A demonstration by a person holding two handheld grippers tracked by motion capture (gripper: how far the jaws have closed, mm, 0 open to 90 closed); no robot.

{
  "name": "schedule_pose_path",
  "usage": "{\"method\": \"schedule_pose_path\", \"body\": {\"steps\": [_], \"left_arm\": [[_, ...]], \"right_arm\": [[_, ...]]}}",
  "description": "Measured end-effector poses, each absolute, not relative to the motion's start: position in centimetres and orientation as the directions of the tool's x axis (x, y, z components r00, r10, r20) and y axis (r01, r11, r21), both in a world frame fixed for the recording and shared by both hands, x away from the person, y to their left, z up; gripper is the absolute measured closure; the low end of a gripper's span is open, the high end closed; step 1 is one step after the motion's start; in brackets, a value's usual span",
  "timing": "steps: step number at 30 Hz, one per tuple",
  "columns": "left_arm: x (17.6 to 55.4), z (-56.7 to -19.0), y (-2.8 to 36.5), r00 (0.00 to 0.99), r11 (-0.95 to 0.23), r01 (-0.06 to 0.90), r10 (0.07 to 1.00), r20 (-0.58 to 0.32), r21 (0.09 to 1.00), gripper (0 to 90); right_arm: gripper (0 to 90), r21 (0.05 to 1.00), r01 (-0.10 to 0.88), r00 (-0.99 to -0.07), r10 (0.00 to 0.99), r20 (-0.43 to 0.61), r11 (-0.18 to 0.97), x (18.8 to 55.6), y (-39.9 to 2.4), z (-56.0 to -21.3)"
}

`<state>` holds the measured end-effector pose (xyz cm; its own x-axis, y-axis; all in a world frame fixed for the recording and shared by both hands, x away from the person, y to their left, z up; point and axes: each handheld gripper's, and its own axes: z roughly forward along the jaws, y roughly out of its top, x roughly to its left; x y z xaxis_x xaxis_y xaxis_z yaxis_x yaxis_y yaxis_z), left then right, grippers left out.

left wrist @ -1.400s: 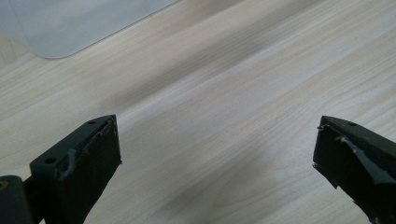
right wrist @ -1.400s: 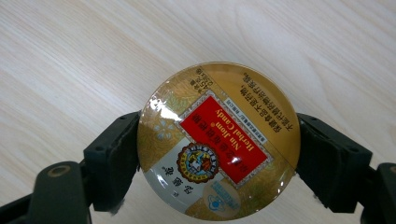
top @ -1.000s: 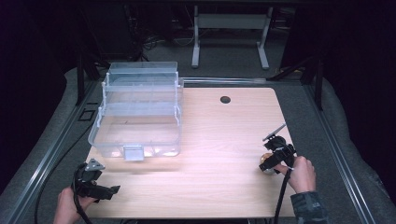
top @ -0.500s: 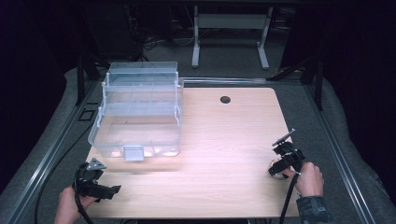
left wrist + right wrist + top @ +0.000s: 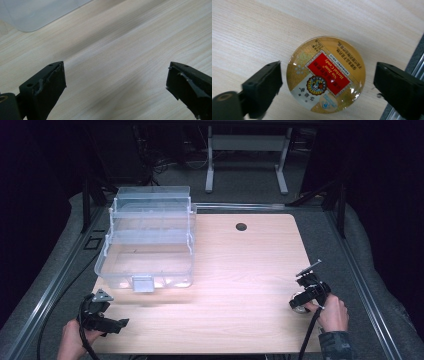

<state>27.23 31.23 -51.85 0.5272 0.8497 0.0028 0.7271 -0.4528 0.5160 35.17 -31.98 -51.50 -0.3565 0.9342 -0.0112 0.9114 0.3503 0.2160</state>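
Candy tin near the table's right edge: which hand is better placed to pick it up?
Right. The right tongs hang directly over the candy tin, jaws having just opened to either side of it with gaps both sides. The left tongs stand open over bare table by the clear organizer box.

- A lab-like recording room: dark, black-draped surroundings around one lit wooden surface (image 5: 240, 270).
- Grey padded matting (image 5: 360, 270) and metal rails (image 5: 372, 307) frame that surface.
- Beyond it stand a white metal stand (image 5: 245, 150) and loose cables (image 5: 165, 167) on the floor.
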Motion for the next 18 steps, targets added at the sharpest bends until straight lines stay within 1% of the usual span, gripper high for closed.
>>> {"method": "schedule_pose_path", "body": {"steps": [1,4,6,7,8,9,12,13,14,16,18], "left_arm": [[27.3,-51.8,31.3,0.528,-0.452,0.727,0.849,0.001,0.516,2.4],[27.3,-51.3,31.3,0.523,-0.442,0.726,0.852,-0.006,0.528,2.2],[27.3,-50.6,31.4,0.527,-0.428,0.719,0.850,-0.027,0.547,2.0],[27.3,-50.2,31.4,0.528,-0.427,0.715,0.848,-0.029,0.554,2.0],[27.3,-49.8,31.4,0.529,-0.426,0.710,0.848,-0.025,0.561,2.0],[27.4,-49.4,31.5,0.532,-0.427,0.706,0.846,-0.025,0.565,2.0],[27.7,-48.1,31.9,0.529,-0.426,0.703,0.849,-0.018,0.569,2.0],[27.9,-47.8,32.0,0.528,-0.430,0.705,0.849,-0.012,0.564,2.0],[28.1,-47.3,32.2,0.526,-0.432,0.706,0.850,-0.008,0.561,1.9],[28.4,-46.4,32.4,0.524,-0.434,0.706,0.852,0.000,0.559,1.7],[28.9,-45.5,32.7,0.519,-0.427,0.706,0.854,-0.004,0.565,1.5]], "right_arm": [[2.5,0.226,0.910,-0.348,0.937,-0.035,0.347,35.1,-31.9,-51.2],[1.2,0.261,0.900,-0.363,0.932,0.000,0.350,35.0,-31.7,-50.4],[1.1,0.287,0.894,-0.355,0.935,-0.020,0.345,34.9,-31.3,-50.0],[1.0,0.296,0.889,-0.366,0.931,0.003,0.349,34.8,-31.1,-49.8],[0.9,0.300,0.885,-0.380,0.924,0.026,0.356,34.8,-30.9,-49.7],[0.9,0.305,0.881,-0.388,0.921,0.027,0.362,34.8,-30.7,-49.5],[1.0,0.319,0.871,-0.395,0.919,0.003,0.373,34.7,-29.9,-49.2],[1.5,0.326,0.868,-0.407,0.913,0.029,0.376,34.7,-29.8,-49.1],[2.5,0.331,0.865,-0.397,0.918,-0.008,0.377,34.7,-29.5,-49.0],[2.9,0.341,0.860,-0.416,0.909,0.039,0.379,34.7,-29.3,-48.9],[2.9,0.349,0.853,-0.426,0.904,0.035,0.388,34.6,-29.0,-48.7]]}}
